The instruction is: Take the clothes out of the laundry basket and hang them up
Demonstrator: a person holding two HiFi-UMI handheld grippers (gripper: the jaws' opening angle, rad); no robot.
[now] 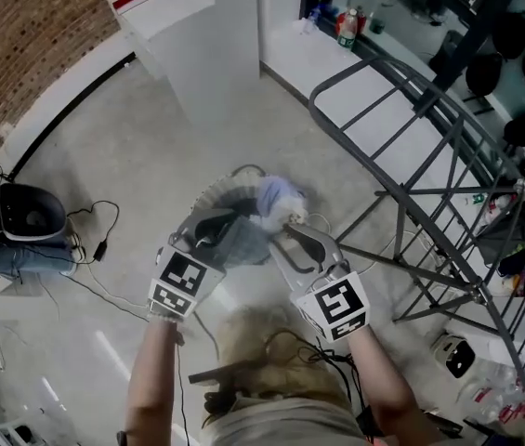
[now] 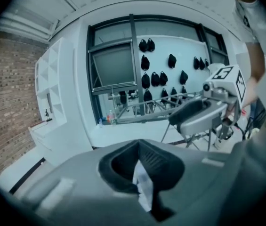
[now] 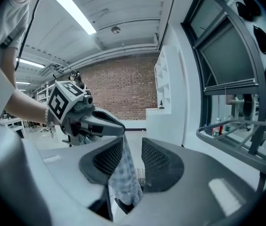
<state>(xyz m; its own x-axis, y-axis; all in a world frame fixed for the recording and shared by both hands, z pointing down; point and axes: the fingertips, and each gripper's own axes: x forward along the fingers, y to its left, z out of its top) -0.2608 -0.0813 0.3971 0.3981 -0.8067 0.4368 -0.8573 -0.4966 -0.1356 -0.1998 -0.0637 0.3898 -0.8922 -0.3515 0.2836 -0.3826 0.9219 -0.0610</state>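
In the head view both grippers are held up over a round white laundry basket (image 1: 214, 193) with pale clothes in it. A grey-blue checked cloth (image 1: 248, 242) is bunched between them. My left gripper (image 1: 223, 225) is shut on the cloth, and a pale fold (image 2: 144, 185) is pinched between its pads. The cloth (image 3: 125, 173) hangs from the left gripper's tip (image 3: 116, 128) down through the jaws of my right gripper (image 3: 130, 159). Those jaws stand apart, and the cloth lies against one pad only. The right gripper (image 1: 292, 232) sits close to the left one.
A dark metal drying rack (image 1: 411, 156) stands to the right of the basket and shows ahead in both gripper views. A white cabinet (image 1: 197, 35) stands behind, bottles (image 1: 347, 26) stand on a white ledge, and cables (image 1: 104, 235) and a dark device (image 1: 25, 214) lie on the floor at left.
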